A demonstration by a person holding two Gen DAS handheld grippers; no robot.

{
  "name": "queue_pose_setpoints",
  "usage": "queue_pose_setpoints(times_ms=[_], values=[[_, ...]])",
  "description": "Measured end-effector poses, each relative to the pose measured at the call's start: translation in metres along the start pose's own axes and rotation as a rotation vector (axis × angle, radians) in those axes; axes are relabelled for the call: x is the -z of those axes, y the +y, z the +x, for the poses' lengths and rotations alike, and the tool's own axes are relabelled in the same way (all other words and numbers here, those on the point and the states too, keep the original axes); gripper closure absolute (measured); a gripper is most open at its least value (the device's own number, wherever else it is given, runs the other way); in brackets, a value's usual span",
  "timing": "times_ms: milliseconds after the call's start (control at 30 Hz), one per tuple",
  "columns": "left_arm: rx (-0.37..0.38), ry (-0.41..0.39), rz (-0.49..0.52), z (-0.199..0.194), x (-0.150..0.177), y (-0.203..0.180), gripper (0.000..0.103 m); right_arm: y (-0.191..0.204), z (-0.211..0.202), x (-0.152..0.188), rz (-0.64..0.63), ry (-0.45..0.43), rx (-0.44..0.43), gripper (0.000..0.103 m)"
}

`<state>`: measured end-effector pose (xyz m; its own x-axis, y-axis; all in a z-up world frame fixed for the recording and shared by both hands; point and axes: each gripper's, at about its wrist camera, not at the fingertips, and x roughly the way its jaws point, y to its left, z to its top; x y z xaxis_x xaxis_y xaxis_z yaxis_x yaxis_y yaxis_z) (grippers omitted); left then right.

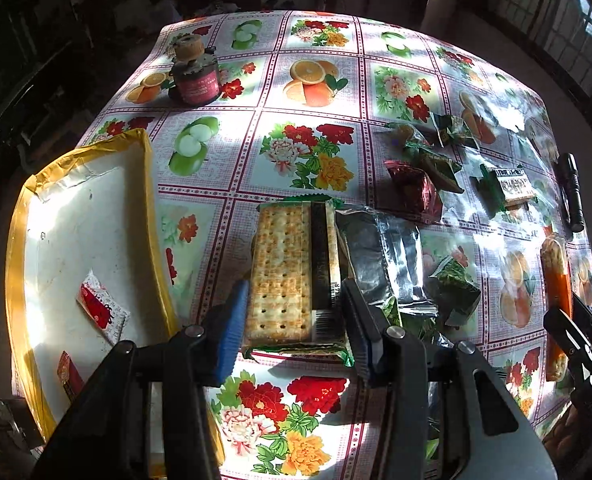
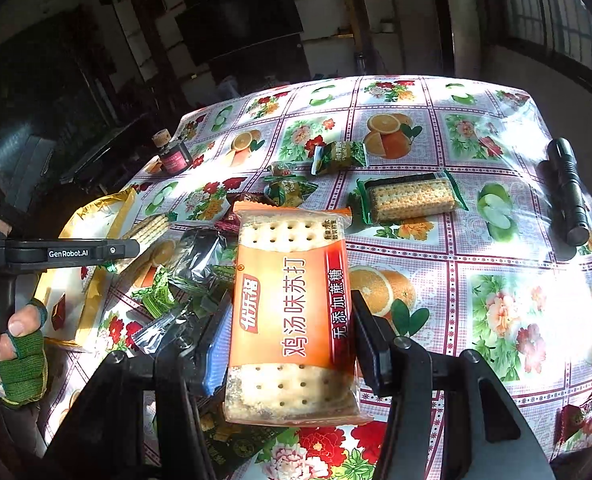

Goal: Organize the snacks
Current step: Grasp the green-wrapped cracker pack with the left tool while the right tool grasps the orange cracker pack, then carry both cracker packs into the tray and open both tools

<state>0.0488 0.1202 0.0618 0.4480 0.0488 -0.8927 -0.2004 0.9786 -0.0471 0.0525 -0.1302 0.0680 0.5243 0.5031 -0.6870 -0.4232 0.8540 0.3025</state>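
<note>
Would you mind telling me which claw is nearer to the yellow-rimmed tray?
Left. The left claw, holding a green cracker pack, sits just beside the yellow-rimmed tray. The right claw, gripping an orange cracker pack, is farther off, across the snack pile.

We note a glossy plastic tablecloth (image 1: 316, 128), shiny crinkled silver foil packet (image 1: 380, 256), clear glossy cracker wrapper (image 2: 292, 312), matt black flashlight (image 2: 566, 192), knitted green glove (image 2: 20, 364).

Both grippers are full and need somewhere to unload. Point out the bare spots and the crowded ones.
Free: most of the white floor of the yellow-rimmed tray, beyond its red sachet; the cloth between the tray and the pink jar. Crowded: the wrappers around the silver pouch up to the black flashlight.
</note>
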Motion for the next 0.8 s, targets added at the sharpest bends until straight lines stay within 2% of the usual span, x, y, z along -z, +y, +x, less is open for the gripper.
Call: queue_pose_setpoints(times_ms=[233,400,800], values=[[0.007,-0.052,-0.029,-0.037,0.052,-0.005,0.055,0.016,-0.026,0.005,0.009,-0.049,-0.106,0.050],[-0.057,-0.126,-0.047,-0.066,0.079,-0.001,0.055,0.033,-0.031,0.013,-0.014,-0.053,-0.158,0.050],[-0.092,-0.217,-0.087,-0.106,0.098,0.024,0.055,0.066,-0.029,0.018,-0.059,-0.046,-0.214,0.050]])
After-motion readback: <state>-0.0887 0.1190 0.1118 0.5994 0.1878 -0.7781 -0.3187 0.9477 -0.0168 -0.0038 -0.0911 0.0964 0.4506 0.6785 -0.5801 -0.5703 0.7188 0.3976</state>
